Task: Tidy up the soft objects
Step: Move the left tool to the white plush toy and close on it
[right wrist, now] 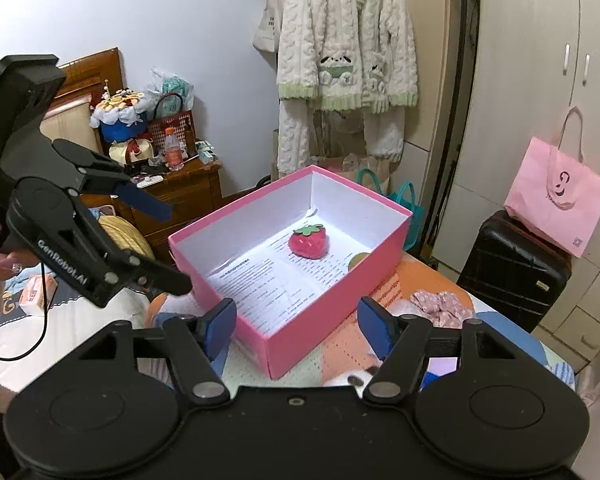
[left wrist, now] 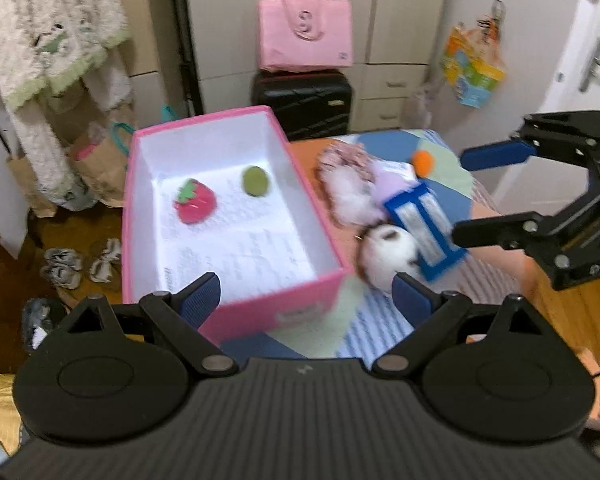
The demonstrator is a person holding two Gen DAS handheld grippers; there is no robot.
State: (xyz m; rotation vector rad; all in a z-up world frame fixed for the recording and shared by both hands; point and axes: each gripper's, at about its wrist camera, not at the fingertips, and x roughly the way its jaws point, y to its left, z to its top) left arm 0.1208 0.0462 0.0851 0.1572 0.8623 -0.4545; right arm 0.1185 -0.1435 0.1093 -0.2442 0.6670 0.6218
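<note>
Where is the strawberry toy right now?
The strawberry toy lies inside the pink box, on the printed paper lining its bottom. In the left wrist view it sits left of the green ball.

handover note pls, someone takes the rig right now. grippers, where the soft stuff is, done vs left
Left gripper: open, nothing between the fingers, above the near corner of the pink box.
Right gripper: open, empty, facing the box from the other side.
Done: strawberry toy and green ball lie in the box on the printed paper.
Left: on the patchwork cover beside the box are the pink scrunchie, a white fluffy piece, the blue-and-white item, the white round plush and the orange ball.
Next, probably: take the round plush, which is nearest the box.
</note>
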